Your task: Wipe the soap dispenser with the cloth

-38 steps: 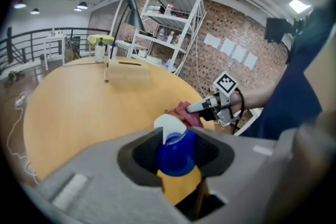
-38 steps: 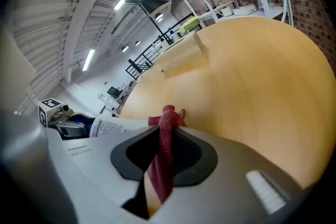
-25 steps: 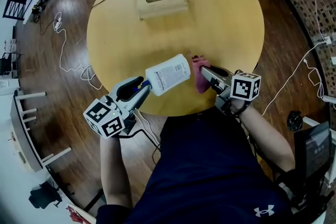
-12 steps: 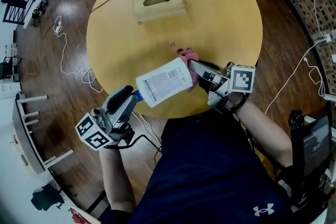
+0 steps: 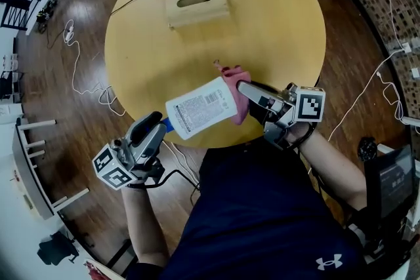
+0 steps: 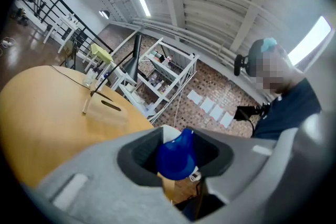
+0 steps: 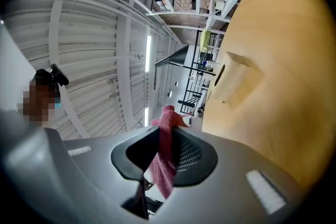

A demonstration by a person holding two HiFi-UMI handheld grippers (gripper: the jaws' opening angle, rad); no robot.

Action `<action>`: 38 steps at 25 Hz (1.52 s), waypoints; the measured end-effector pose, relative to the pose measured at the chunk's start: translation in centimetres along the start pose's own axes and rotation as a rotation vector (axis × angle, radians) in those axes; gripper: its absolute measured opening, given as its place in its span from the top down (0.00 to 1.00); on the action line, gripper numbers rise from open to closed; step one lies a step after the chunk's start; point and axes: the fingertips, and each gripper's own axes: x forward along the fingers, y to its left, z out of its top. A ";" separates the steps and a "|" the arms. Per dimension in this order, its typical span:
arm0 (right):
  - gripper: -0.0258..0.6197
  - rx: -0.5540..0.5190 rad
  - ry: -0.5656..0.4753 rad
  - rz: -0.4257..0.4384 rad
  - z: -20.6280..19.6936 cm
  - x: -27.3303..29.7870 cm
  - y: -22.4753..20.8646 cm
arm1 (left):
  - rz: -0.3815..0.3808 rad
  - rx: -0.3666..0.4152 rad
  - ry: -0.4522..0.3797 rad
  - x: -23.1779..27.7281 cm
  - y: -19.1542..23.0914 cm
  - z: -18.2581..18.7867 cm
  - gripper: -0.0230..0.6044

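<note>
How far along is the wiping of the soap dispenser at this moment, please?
Done: the left gripper is shut on the blue pump head of the soap dispenser, holding it sideways over the table. The right gripper is shut on the pink cloth. In hand: the cloth appears to sit against the dispenser's base end. Left: the labelled side and the rest of the body.

Soap dispenser [image 5: 200, 108] label print too small to read, cloth [image 5: 235, 75] partly hidden behind it

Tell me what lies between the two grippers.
In the head view, the white soap dispenser lies between the left gripper and the right gripper, with the pink cloth at its right-hand end.
</note>
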 end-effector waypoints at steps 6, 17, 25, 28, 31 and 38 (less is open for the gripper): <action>0.85 0.051 -0.047 0.001 1.5 1.5 -2.3 | 0.004 -0.016 0.015 1.0 -0.3 -0.8 0.75; 0.85 0.165 0.038 -0.060 -5.2 -2.9 -2.7 | 0.196 -0.032 0.075 -0.9 5.4 -3.0 0.75; 0.85 -0.361 0.163 -0.536 0.1 -3.7 -9.9 | 0.505 0.330 0.520 2.2 11.0 -7.2 0.74; 0.85 -0.646 0.341 -0.782 1.2 -2.8 -14.8 | 0.563 0.441 0.649 4.3 12.4 -8.3 0.74; 0.84 -0.664 0.465 -0.845 0.2 -1.6 -18.4 | 0.606 0.439 0.702 6.1 13.7 -8.7 0.74; 0.67 -0.650 0.499 -0.862 -1.7 -2.4 -20.8 | 0.668 0.364 0.647 7.9 14.7 -7.4 0.56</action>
